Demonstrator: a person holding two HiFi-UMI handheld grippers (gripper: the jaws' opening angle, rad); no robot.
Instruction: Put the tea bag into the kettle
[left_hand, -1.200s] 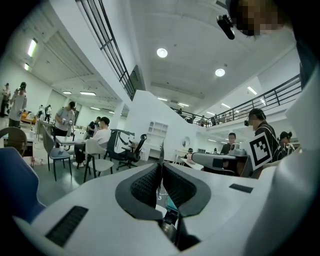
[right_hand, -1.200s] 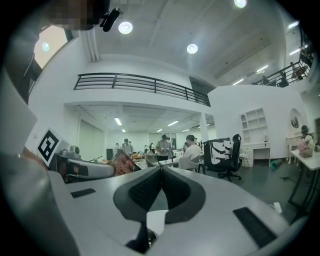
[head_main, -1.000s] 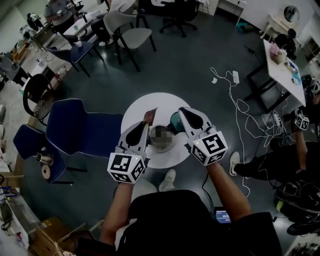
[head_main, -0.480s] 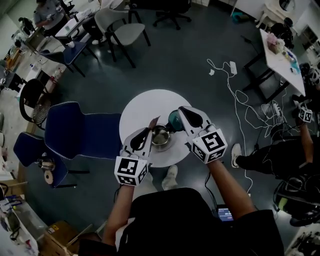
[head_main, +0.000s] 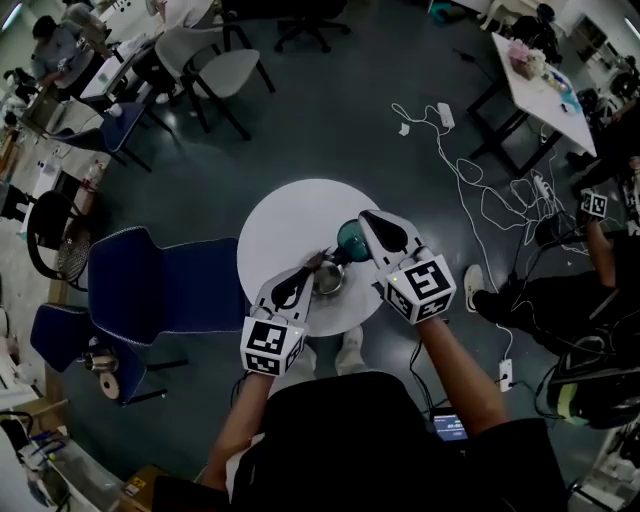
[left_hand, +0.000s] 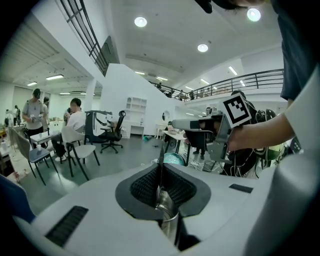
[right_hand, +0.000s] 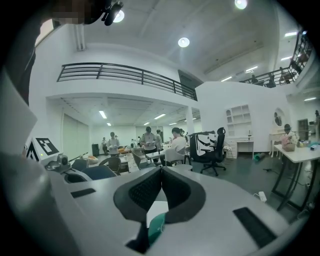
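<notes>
The tea bag (head_main: 318, 261) is pinched in the closed left tool (head_main: 306, 274), hanging just over the open mouth of the steel kettle (head_main: 328, 281), which stands near the right edge of the round white surface (head_main: 290, 220). In the left gripper view the bag shows only as a thin dark sliver between the pads, with the kettle's rim directly below. It should be very light, limp and easy to tear, so a grip on its top edge or tag suits it best; once let go it ought to drop on its own weight, though a flat packet could catch on the rim. The right tool (head_main: 367, 220) has its jaws together and seems to be holding the teal lid (head_main: 351, 238) clear on the far right of the kettle, though the contact itself is not plain in its own view. Both forearms reach forward from the person's body, the left one angled in toward the kettle, the right one held a little higher and farther out.
</notes>
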